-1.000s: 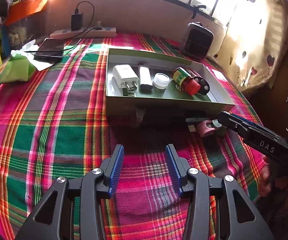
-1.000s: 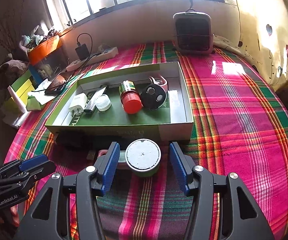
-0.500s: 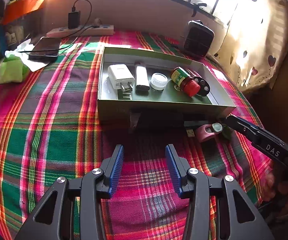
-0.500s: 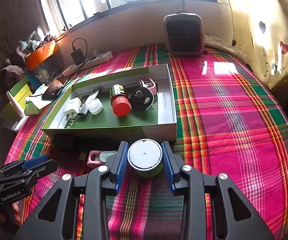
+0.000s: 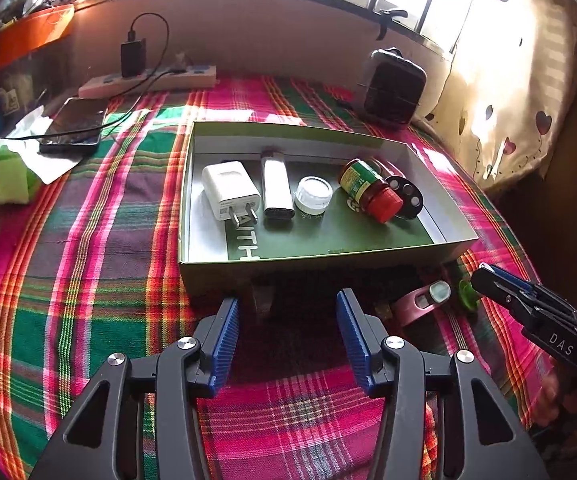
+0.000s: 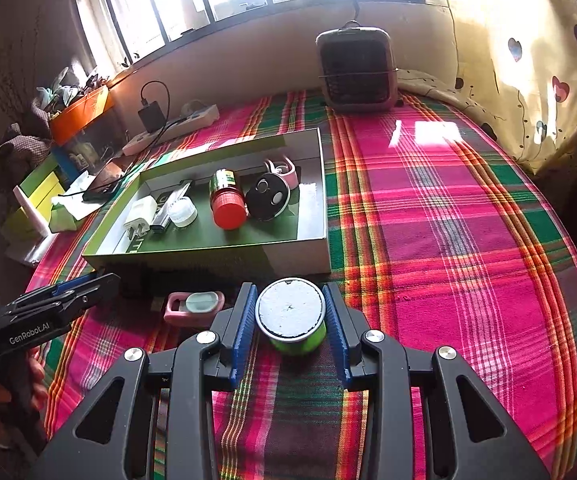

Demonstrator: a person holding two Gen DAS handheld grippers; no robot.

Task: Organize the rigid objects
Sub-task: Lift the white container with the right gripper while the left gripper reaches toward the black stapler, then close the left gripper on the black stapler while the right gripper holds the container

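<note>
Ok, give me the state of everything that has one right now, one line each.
left gripper: jaws opening, nothing between them
right gripper: shut on the green jar
green jar: upright, gripped in front of the box
box: open, no lid
red-capped bottle: lying on its side in the box, cap on
white charger: lying flat in the box, unplugged
black adapter: plugged into the power strip

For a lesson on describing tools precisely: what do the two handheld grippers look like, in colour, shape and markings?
Each of the left gripper and right gripper has two black plastic fingers with triangular cut-outs, silver round bolts, and ribbed blue pads. Seen from the side, the left gripper's body reads "GenRobot.AI" in white; the right's reads "DAS". No cables or sleeves show.
</note>
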